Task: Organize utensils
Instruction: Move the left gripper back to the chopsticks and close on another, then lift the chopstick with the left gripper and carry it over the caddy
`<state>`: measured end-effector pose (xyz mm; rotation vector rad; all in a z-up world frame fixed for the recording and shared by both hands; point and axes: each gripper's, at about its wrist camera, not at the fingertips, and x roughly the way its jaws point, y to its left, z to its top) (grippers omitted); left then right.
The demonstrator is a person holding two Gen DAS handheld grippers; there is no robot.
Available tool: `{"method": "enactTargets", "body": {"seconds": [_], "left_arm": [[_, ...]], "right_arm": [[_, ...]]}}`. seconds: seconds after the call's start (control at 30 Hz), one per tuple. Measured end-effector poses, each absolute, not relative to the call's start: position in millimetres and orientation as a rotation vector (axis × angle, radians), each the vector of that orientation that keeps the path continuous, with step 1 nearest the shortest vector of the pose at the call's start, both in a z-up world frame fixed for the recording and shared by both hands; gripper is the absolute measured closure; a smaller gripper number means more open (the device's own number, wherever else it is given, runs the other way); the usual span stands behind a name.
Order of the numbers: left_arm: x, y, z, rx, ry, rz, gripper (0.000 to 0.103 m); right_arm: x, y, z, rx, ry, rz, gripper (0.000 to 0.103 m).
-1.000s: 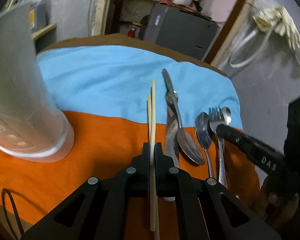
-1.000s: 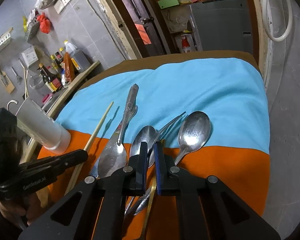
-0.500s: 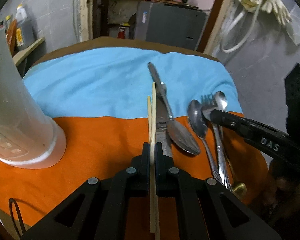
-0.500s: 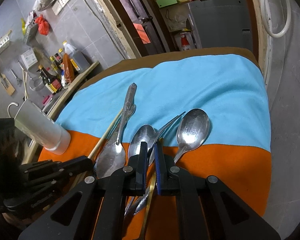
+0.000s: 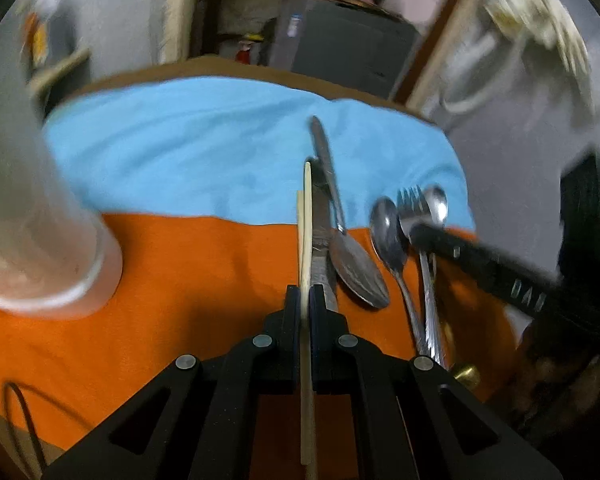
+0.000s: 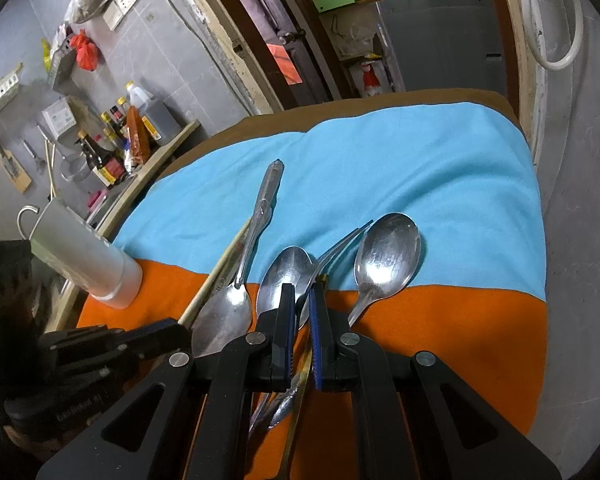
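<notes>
My left gripper point(image 5: 305, 294) is shut on a wooden chopstick point(image 5: 307, 216) that points away over the orange and blue cloth; a second chopstick point(image 5: 300, 208) lies just left of it. Right of them lie a knife point(image 5: 322, 148), a large spoon point(image 5: 358, 270), a smaller spoon point(image 5: 386, 226) and a fork point(image 5: 412, 204). My right gripper point(image 6: 302, 294) is shut on the fork point(image 6: 340, 240) and a thin brass-coloured utensil handle point(image 6: 300, 384), low over the cloth. A small spoon point(image 6: 284, 272) and a wide spoon point(image 6: 388, 256) lie either side of it.
A tall translucent white cup point(image 5: 32, 216) stands on the orange cloth at the left, also in the right wrist view point(image 6: 84, 256). The blue cloth point(image 6: 420, 168) covers the far half of the table. Bottles point(image 6: 116, 148) stand on a side shelf.
My left gripper has carried the chopstick right until it lies alongside the knife. The right gripper has stayed put on the fork.
</notes>
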<state>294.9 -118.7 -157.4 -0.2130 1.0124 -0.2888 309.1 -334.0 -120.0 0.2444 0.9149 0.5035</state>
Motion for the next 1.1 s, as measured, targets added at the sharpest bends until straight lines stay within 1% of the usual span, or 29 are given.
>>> {"method": "enactTargets", "body": {"seconds": [0.1,0.17,0.37,0.53,0.73,0.83,0.97,1.1], "left_arm": [[296,-97,-158,-0.340,0.994,-0.237,0.101],[295,-90,-159,-0.373,0.984,-0.213,0.101],[296,-94,-162,-0.339,1.003,-0.187,0.101],[310,-98,-164,-0.291,1.065,-0.210,0.100],[324,-105,-164,-0.238,1.125,-0.230,0.100],[329,-105,-164,-0.231,1.143,-0.241,0.100],[330,-105,-163,-0.226,1.141,-0.259,0.101],[312,-103,-155,-0.258,1.078,-0.302,0.101]], "right_arm": [[309,-334,-120,0.243,0.919,0.507,0.097],[310,-334,-121,0.242,0.923,0.509,0.097],[311,-332,-123,0.237,0.939,0.514,0.097],[314,-331,-124,0.235,0.960,0.521,0.098],[322,-328,-126,0.264,1.001,0.521,0.098],[323,-335,-128,0.327,1.014,0.519,0.097],[327,-342,-130,0.394,1.022,0.516,0.099],[324,-344,-126,0.434,1.006,0.518,0.101]]}}
